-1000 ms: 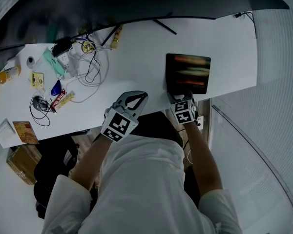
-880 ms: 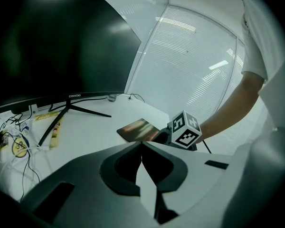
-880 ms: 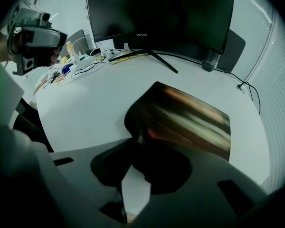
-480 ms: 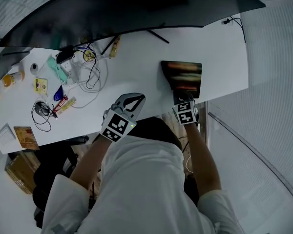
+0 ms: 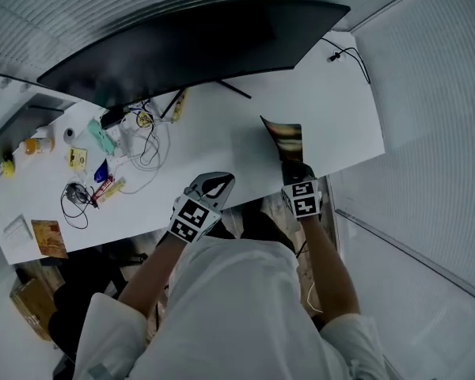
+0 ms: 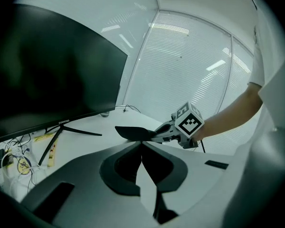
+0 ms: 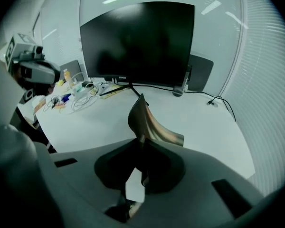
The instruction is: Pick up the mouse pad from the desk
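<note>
The right forearm reaches out from a white sleeve (image 5: 245,307) toward the right end of the monitor (image 5: 190,46). Its right hand-held gripper (image 5: 294,169) points steeply down, marker cube uppermost. The jaws are clamped on the near edge of the mouse pad (image 5: 287,139). In the right gripper view the mouse pad rises out of the closed jaws and curls, with one corner standing up toward the monitor. In the left gripper view it hangs in the air above the table (image 5: 222,145), short of the monitor's right end.

The left hand-held gripper (image 5: 213,184) hovers over the table's near edge, in front of the monitor's middle. It is tilted gently downward. Its jaw tips meet and nothing is between them.

The table is white. The monitor is wide, curved and dark, and stands along the far side on thin splayed legs (image 5: 236,90). Below the monitor's left end lies a tangle of cables (image 5: 146,145) with small packets and bottles. Further out from that end lie a coiled black cord (image 5: 75,196) and a brown card (image 5: 49,237). Beyond the monitor's right end a thin cable (image 5: 350,57) trails off the table's corner. Pale slatted walls close the room behind the monitor and to its right.
</note>
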Demonstrator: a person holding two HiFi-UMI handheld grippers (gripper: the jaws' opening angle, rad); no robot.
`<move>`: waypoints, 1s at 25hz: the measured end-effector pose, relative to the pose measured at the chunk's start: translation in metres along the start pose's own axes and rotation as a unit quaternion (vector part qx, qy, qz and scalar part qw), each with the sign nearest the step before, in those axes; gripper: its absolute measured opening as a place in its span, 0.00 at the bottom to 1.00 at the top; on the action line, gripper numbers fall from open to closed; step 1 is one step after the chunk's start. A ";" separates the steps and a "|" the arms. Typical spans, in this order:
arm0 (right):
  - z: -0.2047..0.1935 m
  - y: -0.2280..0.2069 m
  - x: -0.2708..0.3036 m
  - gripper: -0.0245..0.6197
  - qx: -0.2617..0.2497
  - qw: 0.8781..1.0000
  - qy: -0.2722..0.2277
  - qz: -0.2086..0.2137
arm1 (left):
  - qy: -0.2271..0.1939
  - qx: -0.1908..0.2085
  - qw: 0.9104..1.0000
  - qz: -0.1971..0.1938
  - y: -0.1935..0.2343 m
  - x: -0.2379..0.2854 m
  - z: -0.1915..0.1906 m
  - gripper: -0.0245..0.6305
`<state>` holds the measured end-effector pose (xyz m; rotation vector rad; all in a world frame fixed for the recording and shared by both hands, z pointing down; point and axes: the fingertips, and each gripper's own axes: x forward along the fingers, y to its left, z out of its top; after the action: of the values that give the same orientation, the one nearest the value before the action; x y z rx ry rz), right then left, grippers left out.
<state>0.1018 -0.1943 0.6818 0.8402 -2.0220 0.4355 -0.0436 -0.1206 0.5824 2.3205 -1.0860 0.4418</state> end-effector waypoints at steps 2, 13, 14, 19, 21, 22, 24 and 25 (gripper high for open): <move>0.001 -0.009 -0.010 0.11 0.019 1.000 -0.016 0.009 | -0.009 0.000 1.000 0.011 -0.012 0.000 0.008 0.07; 0.012 -0.036 -0.068 0.11 0.000 0.994 -0.100 0.043 | -0.047 -0.007 0.995 0.089 -0.064 0.001 0.029 0.07; 0.013 -0.038 -0.074 0.11 0.000 0.993 -0.108 0.048 | -0.050 -0.006 0.994 0.096 -0.068 0.001 0.030 0.07; 0.011 -0.046 -0.104 0.11 0.004 0.986 -0.146 0.081 | -0.067 -0.011 0.989 0.134 -0.085 0.000 0.035 0.07; 0.013 -0.045 -0.118 0.11 0.000 0.982 -0.161 0.095 | -0.073 -0.014 0.986 0.148 -0.091 -0.003 0.037 0.07; 0.015 -0.045 -0.125 0.11 -0.003 0.981 -0.168 0.100 | -0.077 -0.015 0.985 0.154 -0.093 -0.005 0.039 0.07; 0.018 -0.044 -0.136 0.11 -0.007 0.978 -0.178 0.110 | -0.087 -0.020 0.982 0.169 -0.097 -0.010 0.043 0.07; 0.018 -0.043 -0.141 0.11 -0.007 0.976 -0.182 0.116 | -0.094 -0.025 0.979 0.177 -0.100 -0.013 0.044 0.07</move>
<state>0.1759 -0.1797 0.5543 0.7163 -2.4749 0.4178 0.0291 -0.0853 0.5074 2.1612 -1.5940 0.3244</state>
